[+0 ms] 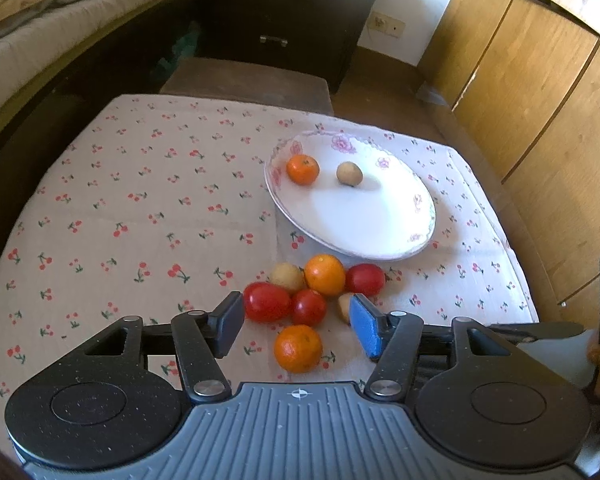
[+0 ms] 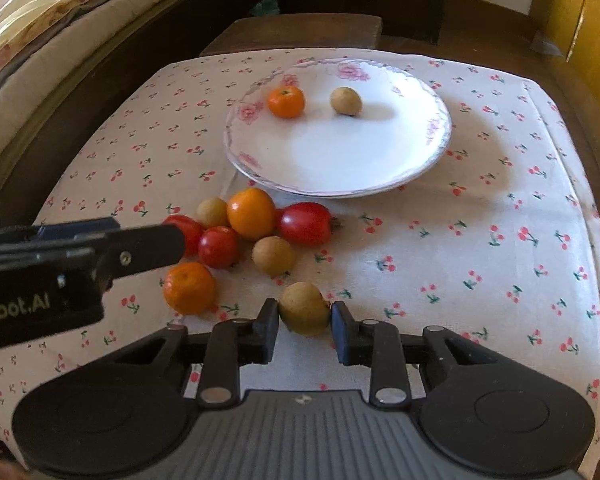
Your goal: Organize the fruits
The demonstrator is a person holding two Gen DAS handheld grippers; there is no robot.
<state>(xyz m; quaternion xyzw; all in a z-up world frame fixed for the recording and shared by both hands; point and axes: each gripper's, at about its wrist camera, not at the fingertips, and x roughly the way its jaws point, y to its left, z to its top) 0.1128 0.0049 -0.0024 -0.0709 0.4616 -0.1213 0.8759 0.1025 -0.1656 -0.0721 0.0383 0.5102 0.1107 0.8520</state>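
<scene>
The worktop (image 2: 480, 248), under a pale cloth printed with small red cherries, carries everything, and its left half lies bare, so sorted fruit likely has room there. Toward the far right corner sits a white plate (image 2: 340, 160) with a pink floral rim. One small orange (image 2: 286, 101) and one tan round fruit (image 2: 345, 100) rest apart on the plate's far side, which suggests it is the collecting place and that most of the job remains.

Between the plate and the near edge lies the unsorted cluster, fruit touching fruit: a large orange (image 2: 251, 213), a red tomato (image 2: 306, 223) at its right, two more tomatoes at its left, tan fruits tucked among them, and a second orange (image 2: 189, 288) nearest the near edge on the left.

The right tool (image 2: 305, 322) has its pads pressed on either side of a tan fruit (image 2: 303, 314), set apart from the cluster on the near side; the grip looks square across the middle, probably to stop it rolling.

The left tool (image 1: 296, 322) hangs half open over the cluster and holds nothing, with an orange (image 1: 298, 348) lying between its fingers, untouched.

Around stand a bed at the left, a dark chest of drawers beyond the far edge, and wooden cupboards at the right.
</scene>
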